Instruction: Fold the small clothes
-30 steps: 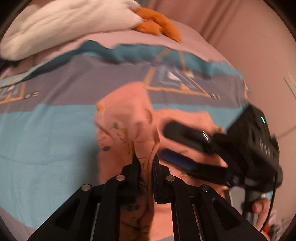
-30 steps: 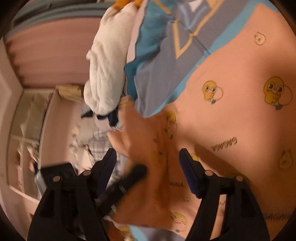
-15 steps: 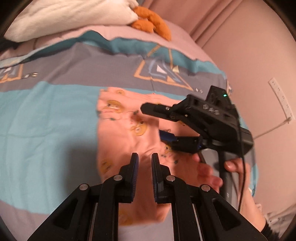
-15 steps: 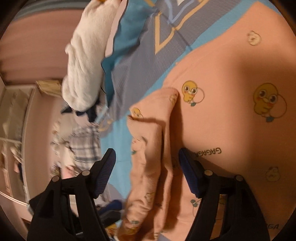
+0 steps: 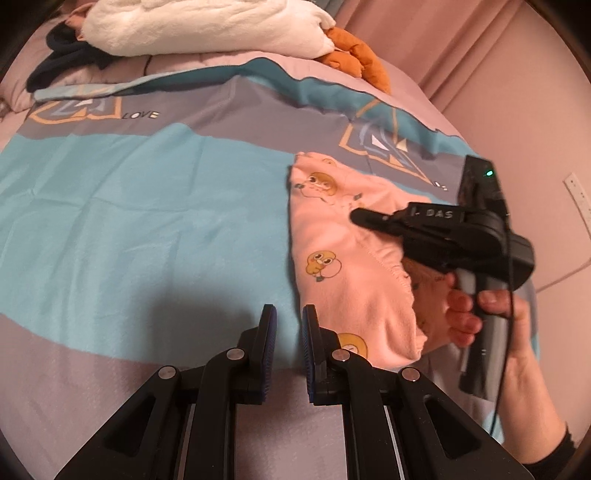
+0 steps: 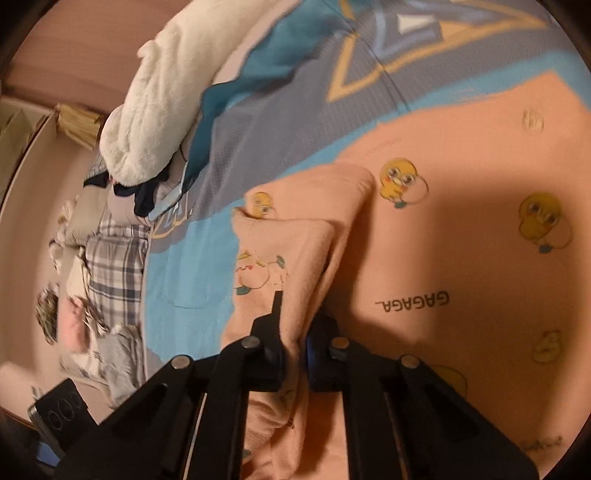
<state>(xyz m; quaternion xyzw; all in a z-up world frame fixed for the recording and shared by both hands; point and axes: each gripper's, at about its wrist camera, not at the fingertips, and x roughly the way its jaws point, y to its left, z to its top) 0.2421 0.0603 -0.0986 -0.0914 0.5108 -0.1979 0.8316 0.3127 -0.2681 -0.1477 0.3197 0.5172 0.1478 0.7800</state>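
**Pink garment pinched by the right tongs**

The pink garment lies on the bedspread, its long axis running from near the left tongs away toward the white plush blanket. "GAGAGA" is printed on it; the bedspread reads "LOVE". The right tongs have closed on a fold of the garment. The left tongs are nearly closed and empty, just beside the garment's edge.

Pink curtains and wall behind the bed.
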